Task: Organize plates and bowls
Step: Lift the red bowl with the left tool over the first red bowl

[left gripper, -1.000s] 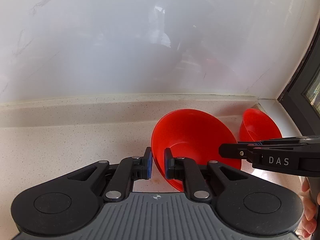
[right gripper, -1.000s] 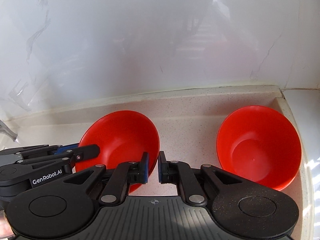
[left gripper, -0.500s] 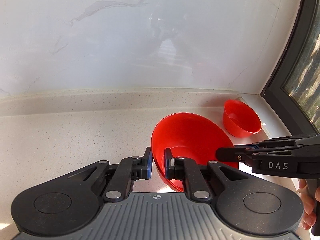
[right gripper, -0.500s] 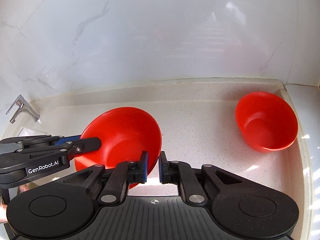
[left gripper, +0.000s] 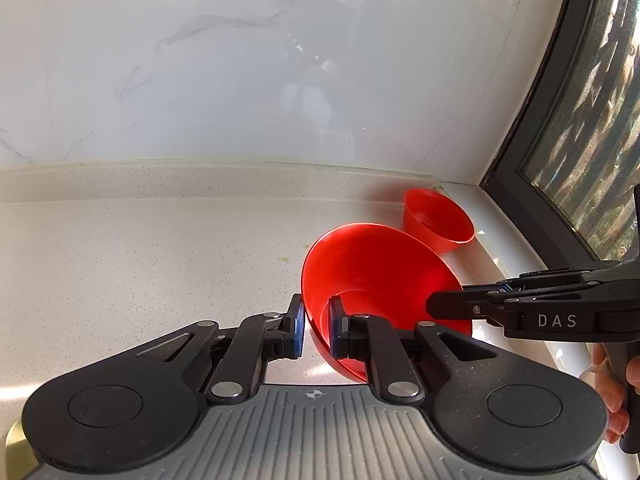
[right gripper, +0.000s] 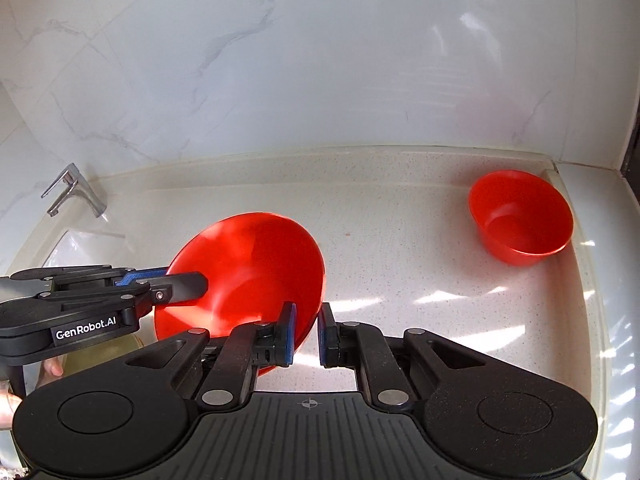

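A large red bowl (left gripper: pixel 376 272) is held in the air between both grippers. My left gripper (left gripper: pixel 316 326) is shut on its left rim. My right gripper (right gripper: pixel 306 332) is shut on its right rim; the bowl (right gripper: pixel 244 272) tilts toward the camera in the right wrist view. Each gripper shows in the other's view, the right one (left gripper: pixel 444 306) and the left one (right gripper: pixel 192 282) clamped on the rim. A smaller red bowl (right gripper: pixel 520 218) stands upright on the counter in the far right corner, also in the left wrist view (left gripper: pixel 438 220).
A speckled cream counter (right gripper: pixel 400 248) runs to a white marble wall. A chrome tap (right gripper: pixel 70 190) and a white sink (right gripper: pixel 80 244) lie at the left. A dark window frame (left gripper: pixel 532 152) borders the right. A yellowish object (right gripper: pixel 104 354) sits under the left gripper.
Both grippers have pulled back and up with the large bowl, away from the small bowl in the corner, which looks smaller now. The tap and sink have come into view.
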`<state>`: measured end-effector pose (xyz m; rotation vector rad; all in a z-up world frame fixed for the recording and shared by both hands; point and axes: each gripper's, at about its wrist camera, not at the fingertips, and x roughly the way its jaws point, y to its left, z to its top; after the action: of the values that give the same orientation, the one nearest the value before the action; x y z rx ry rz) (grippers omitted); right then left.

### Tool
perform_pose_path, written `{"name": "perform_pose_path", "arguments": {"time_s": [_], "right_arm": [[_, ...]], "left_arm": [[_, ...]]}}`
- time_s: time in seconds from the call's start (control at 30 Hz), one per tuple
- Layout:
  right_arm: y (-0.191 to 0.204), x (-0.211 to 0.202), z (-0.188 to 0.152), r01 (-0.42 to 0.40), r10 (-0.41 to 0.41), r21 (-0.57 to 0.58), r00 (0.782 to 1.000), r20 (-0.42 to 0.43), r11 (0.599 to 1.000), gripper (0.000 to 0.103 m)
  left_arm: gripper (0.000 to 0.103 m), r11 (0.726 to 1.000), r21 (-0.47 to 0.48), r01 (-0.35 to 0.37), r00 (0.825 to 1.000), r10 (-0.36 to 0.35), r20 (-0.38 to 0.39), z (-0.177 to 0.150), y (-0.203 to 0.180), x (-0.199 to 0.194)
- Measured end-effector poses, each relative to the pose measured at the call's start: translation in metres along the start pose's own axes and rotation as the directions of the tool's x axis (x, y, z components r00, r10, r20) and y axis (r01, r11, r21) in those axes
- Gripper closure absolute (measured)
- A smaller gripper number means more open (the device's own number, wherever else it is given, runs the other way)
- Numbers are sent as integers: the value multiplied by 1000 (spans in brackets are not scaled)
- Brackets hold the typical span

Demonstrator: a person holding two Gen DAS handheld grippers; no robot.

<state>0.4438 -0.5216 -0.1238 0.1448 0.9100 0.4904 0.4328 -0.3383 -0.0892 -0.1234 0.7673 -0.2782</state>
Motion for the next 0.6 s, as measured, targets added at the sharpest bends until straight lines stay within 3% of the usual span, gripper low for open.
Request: {"name": "perform_pose_path", "arguments": {"time_s": [0.4,0.6], "right_arm": [[20,-40,-37,-31,29,-41,998,-50,999,91],[30,-48,-59,-45,41,-51,995,-92,998,91]], "left_arm": [[90,995,-34,92,993,-95,-77,-30,-3,-28],[90,996,18,91,992,-89,-92,-53,-7,-45]]}}
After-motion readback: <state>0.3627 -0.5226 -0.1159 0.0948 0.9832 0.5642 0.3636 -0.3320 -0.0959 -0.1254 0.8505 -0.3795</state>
